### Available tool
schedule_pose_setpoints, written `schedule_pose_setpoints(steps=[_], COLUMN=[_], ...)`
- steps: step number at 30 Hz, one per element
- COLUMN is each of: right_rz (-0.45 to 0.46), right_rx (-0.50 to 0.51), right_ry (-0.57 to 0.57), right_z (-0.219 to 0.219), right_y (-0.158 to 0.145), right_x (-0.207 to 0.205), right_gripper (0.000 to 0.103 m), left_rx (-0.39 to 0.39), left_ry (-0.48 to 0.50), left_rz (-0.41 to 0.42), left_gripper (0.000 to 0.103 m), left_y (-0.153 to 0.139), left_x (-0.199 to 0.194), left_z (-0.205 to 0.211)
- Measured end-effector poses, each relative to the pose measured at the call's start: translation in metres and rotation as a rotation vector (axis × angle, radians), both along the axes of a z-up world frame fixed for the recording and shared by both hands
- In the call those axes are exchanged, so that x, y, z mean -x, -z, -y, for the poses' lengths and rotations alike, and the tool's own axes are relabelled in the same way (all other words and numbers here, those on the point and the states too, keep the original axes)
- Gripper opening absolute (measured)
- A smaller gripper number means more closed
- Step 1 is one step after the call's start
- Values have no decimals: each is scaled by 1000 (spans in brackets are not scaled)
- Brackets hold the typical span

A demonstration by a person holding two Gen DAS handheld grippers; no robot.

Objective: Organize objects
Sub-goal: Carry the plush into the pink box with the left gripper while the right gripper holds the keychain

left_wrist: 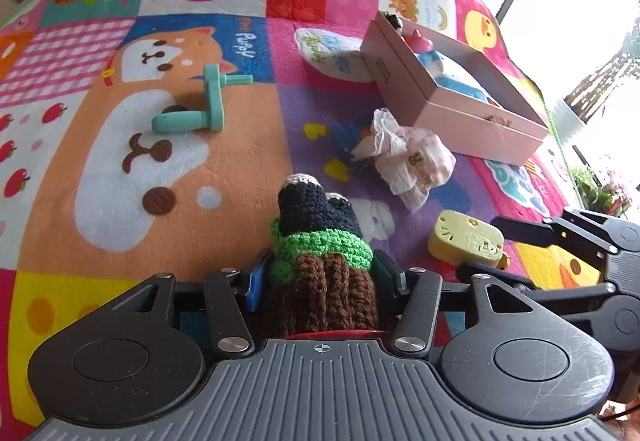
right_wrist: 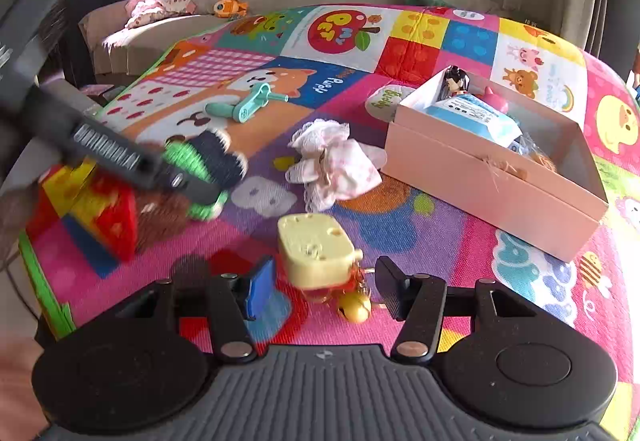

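While the left tool [left_wrist: 320, 273] pinches a crocheted doll [left_wrist: 320, 241] between its pads, brown yarn nearest the camera and dark knitted legs pointing away, the right tool [right_wrist: 322, 285] stands spread with nothing pressed between its pads. Just ahead of the right tool, and centred between its blue pad and its black one, lies a pale yellow plastic toy [right_wrist: 314, 255] on the patchwork play mat [right_wrist: 460, 241]. A small orange and yellow trinket [right_wrist: 354, 305] hangs at the toy's near end, closest to the pads. The toy's long side runs away from the right tool, tilted slightly to the left, so the pads sit on either side of its narrow width. In my judgement the right tool is the nearer one to this toy, and it would need only to ease forward and down before closing.

Farther out, a crumpled white and pink frilly cloth [right_wrist: 332, 165] lies on the mat. To its right and beyond sits an open pink box [right_wrist: 492, 181], its long side angled from near right to far left. It already contains a blue packet [right_wrist: 476, 117], a small dark-haired figure [right_wrist: 456, 81] and a pink toy [right_wrist: 496, 101]. From the left tool, the box lies ahead and to the right, well apart from the doll. Farthest on the left rests a teal plastic handle toy [right_wrist: 248, 105].
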State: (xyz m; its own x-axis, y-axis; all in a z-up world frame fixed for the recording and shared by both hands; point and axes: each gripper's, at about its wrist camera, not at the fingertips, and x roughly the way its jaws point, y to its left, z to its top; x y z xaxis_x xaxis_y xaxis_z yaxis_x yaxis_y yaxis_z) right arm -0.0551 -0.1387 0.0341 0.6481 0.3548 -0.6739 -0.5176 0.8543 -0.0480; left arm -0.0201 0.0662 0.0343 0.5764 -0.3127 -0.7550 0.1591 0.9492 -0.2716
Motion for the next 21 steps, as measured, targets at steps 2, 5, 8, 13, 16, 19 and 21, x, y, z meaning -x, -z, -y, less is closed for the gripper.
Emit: schedule_pose_setpoints(steps=[2,5,8,13,16,19,21], right_rz=[3,13,15,1,13,30,46], right_rx=[16,33,42,50,44,33,30], right_ry=[11,3,-15,-32,-37,-29,-25], right_z=[-8,-18,-24,-28,-22,-10,-1], right_y=[2,3,2,-1,-7,-16,-22], right_x=[-6,-9,-11,-15,-10,-4,0], right_gripper=[55,55,54,39,39,38,38], left_rx=[18,13,9,-2,-14,-28,-36], left_ry=[-14,-11,-11,-21,-27,-34,-39], left_rz=[-4,2,11,15,11,11,10], left_gripper=[58,59,60,60,60,60,59], left_y=[1,1,2,2,1,1,0], left_x=[-1,-1,0,2,1,1,1], left_z=[-2,-2,-2,1,3,5,7])
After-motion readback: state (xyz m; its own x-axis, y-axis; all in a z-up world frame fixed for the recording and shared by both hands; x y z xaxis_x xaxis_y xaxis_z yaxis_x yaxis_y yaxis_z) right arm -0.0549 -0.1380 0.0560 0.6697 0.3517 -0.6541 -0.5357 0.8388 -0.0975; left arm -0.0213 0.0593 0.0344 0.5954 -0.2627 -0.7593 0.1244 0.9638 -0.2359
